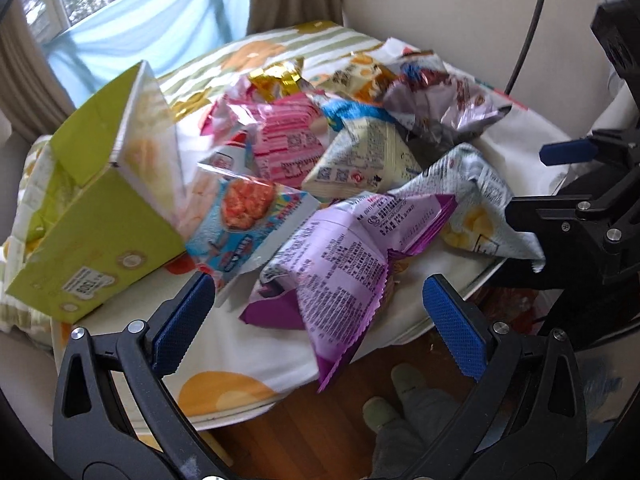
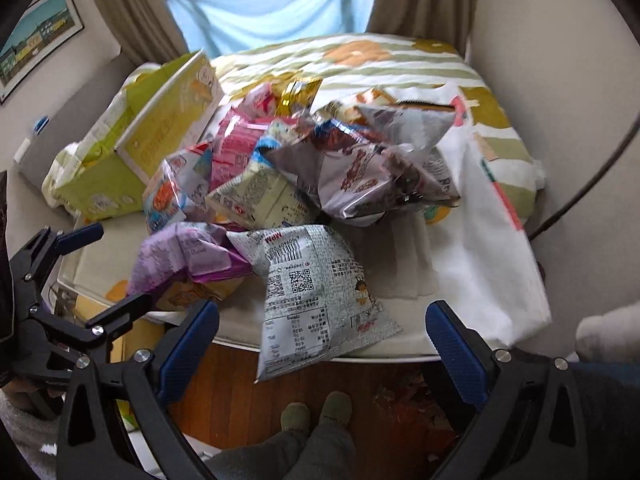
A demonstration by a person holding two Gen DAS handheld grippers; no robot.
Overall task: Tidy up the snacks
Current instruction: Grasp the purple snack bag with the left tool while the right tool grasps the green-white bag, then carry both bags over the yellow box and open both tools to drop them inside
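Several snack bags lie heaped on a small cloth-covered table [image 1: 240,364]. A purple bag [image 1: 340,264] lies nearest my left gripper [image 1: 320,320], which is open and empty just above the table's front edge. A grey-white bag [image 2: 316,292] hangs over the front edge between the fingers of my right gripper [image 2: 320,344], which is open and empty. The purple bag [image 2: 188,256] also shows in the right wrist view. A green open box [image 1: 100,208] lies on its side at the left; it shows in the right wrist view [image 2: 160,136] too.
A blue bag [image 1: 248,224], pink bag [image 1: 284,140], cream bag [image 1: 364,160] and silver-brown bag [image 2: 360,176] fill the middle. The right gripper shows at the right of the left wrist view [image 1: 580,184]. Wood floor and the person's feet [image 2: 316,412] lie below.
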